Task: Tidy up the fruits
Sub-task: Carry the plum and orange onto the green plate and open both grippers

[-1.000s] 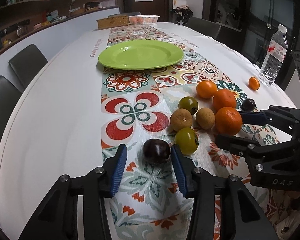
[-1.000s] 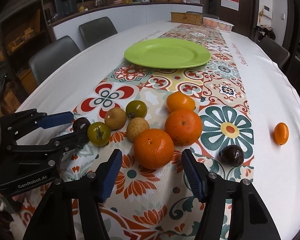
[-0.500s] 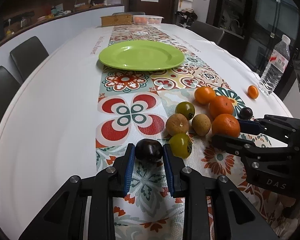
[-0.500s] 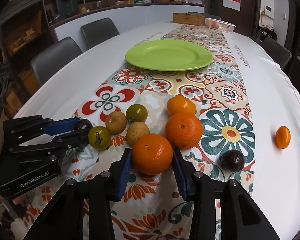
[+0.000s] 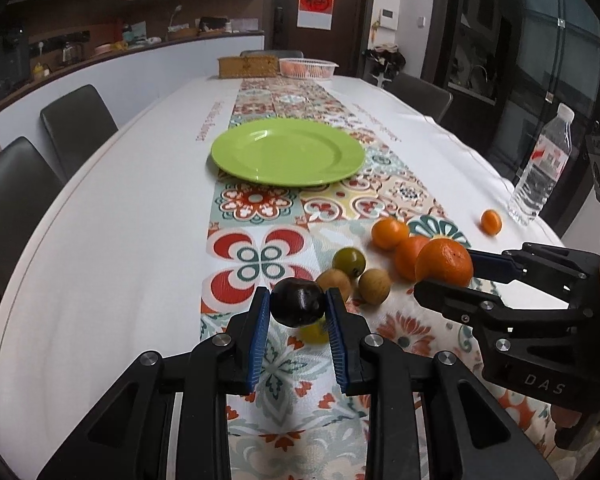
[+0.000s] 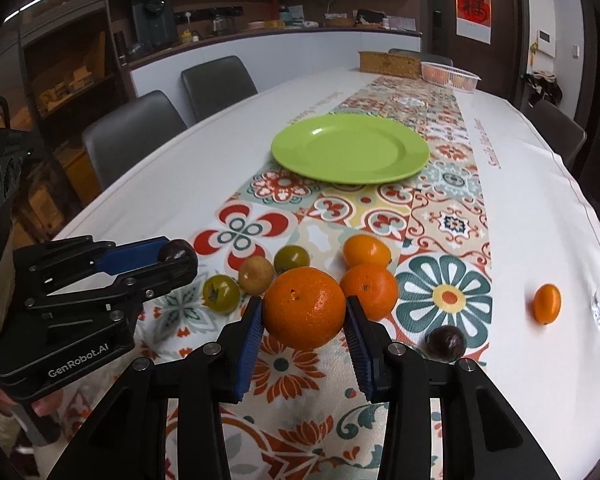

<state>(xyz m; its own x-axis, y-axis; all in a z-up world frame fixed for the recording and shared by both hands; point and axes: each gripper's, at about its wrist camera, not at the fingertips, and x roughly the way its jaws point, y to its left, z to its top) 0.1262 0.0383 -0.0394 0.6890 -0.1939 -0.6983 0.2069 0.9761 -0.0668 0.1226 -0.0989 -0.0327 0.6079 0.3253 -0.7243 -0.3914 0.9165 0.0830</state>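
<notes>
Orange now sits pinched in your right gripper [image 6: 304,316] and the dark plum [image 5: 298,307] in your left gripper [image 5: 298,312], both just lifted off the counter [image 5: 112,240], ready for the green plate [image 5: 288,152] at twelve o'clock.

grey chairs [image 6: 218,80] flank the table; dark door [image 5: 320,12] behind

Your way to the green plate [image 5: 288,152] is open: bare patterned runner [image 6: 380,212] between it and the fruit cluster [image 6: 288,264]. White cloth on both flanks is free. On the right, a water bottle [image 5: 540,176] and a lone small orange [image 6: 547,303] stand near the table edge. Chairs [image 6: 216,80] line the left side.
</notes>
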